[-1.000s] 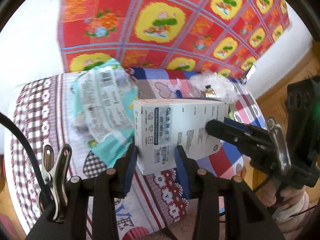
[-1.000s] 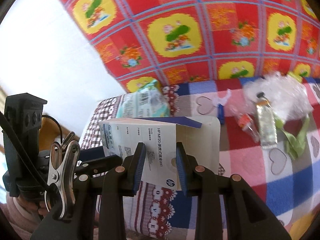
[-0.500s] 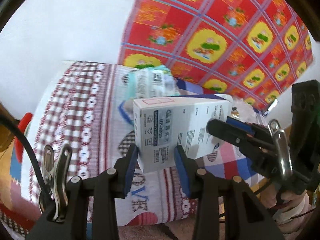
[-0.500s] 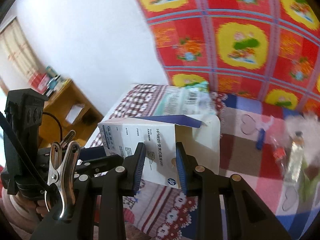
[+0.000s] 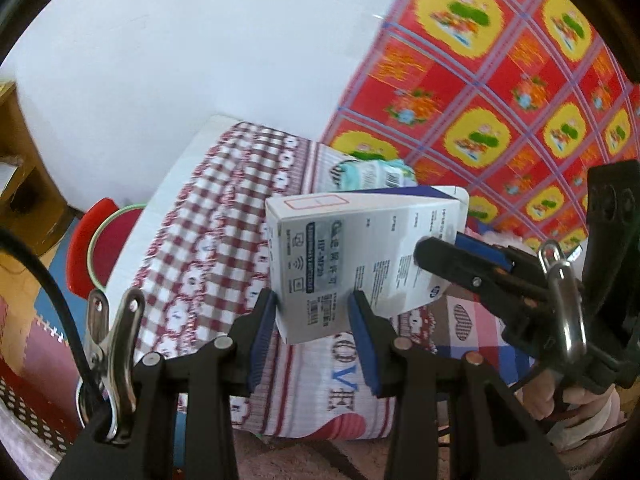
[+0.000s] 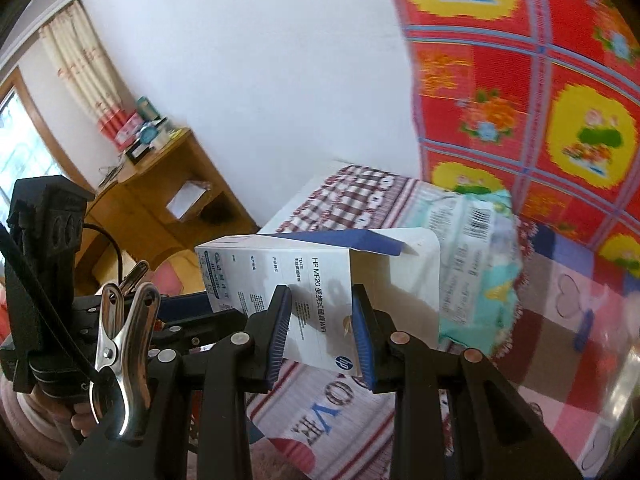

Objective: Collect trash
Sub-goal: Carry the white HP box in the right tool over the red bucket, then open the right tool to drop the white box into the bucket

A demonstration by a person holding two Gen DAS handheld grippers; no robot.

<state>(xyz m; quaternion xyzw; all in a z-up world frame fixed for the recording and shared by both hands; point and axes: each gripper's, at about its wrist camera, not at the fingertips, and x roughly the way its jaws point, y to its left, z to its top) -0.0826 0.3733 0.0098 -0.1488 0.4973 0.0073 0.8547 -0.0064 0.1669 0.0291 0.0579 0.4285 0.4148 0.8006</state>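
Currently you are pinching the white box (image 5: 360, 248) at both ends, left gripper (image 5: 314, 312) and right gripper (image 6: 320, 320), above the bed (image 5: 208, 248).

a home bedroom. beyond the claw lies a bed under a checked quilt (image 5: 224, 216) with hearts and lettering, and a red flowered cloth (image 6: 540, 80) hangs on the wall behind it. up and left of the claw stands a wooden bedside cabinet (image 6: 160, 196) with clutter on top, beside a curtain (image 6: 80, 68) and a window.
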